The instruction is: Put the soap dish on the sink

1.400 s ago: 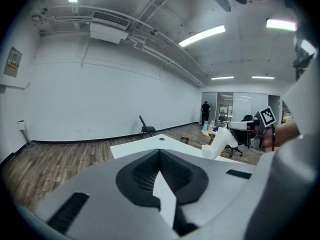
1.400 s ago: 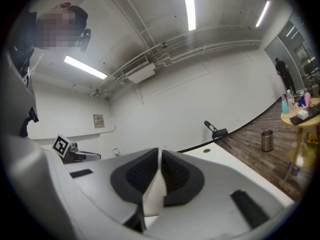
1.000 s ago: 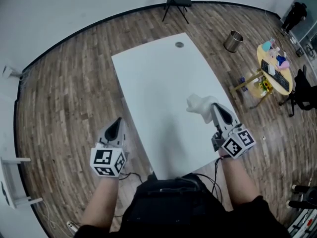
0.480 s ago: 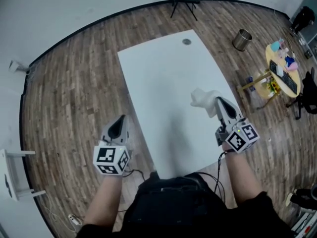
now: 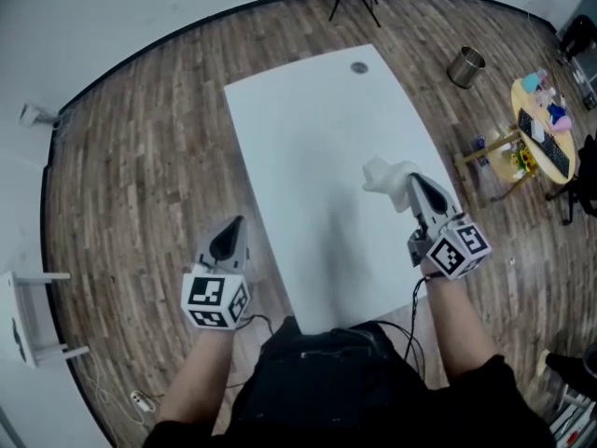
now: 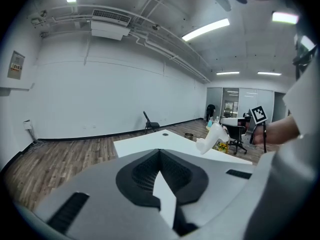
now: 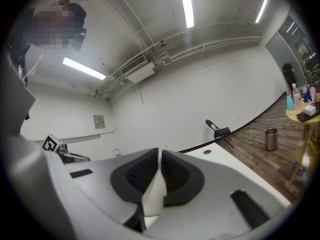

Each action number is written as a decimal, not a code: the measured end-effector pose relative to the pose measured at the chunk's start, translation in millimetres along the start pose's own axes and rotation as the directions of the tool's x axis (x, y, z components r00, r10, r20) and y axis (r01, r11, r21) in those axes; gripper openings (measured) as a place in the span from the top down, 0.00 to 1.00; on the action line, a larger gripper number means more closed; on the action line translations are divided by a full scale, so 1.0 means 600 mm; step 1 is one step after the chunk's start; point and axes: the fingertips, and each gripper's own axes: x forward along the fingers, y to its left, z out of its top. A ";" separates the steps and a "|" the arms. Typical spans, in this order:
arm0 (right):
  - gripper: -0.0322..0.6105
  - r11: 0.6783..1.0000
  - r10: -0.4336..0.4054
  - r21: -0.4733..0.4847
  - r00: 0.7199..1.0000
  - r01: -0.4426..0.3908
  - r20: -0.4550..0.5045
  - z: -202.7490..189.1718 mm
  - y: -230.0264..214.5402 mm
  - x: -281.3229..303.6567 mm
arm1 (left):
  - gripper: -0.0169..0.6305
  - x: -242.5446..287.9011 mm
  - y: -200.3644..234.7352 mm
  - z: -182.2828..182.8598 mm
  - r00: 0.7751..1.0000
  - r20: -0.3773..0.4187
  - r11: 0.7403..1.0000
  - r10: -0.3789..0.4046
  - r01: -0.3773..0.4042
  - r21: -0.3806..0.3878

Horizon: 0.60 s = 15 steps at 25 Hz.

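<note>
Head view, then each gripper view: soap dish gripped above the tabletop's right edge, no sink in sight.
Head view shows the right gripper clamped on the white soap dish, just inside the right edge about midway along. The left gripper hangs beyond the left edge, over the wooden floor. Left gripper view shows its jaws meeting at the tip with nothing between them, and the dish raised across the table. Right gripper view shows only a thin white sliver of the dish pinched between the black pads. With so little of the dish in the grip, it will probably twist or slip out if swung quickly or knocked on the table edge on its way to the sink.
</note>
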 end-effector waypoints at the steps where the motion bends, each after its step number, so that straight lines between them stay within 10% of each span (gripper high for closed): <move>1: 0.91 1.000 0.000 0.003 1.000 0.000 -0.002 -0.003 -0.003 0.001 | 0.99 0.002 -0.003 -0.001 1.000 -0.002 1.000 -0.001 0.001 0.001; 15: 0.91 1.000 0.009 0.031 0.999 -0.007 -0.047 -0.051 -0.025 0.040 | 0.99 0.029 0.006 -0.016 1.000 -0.027 1.000 0.013 -0.013 -0.005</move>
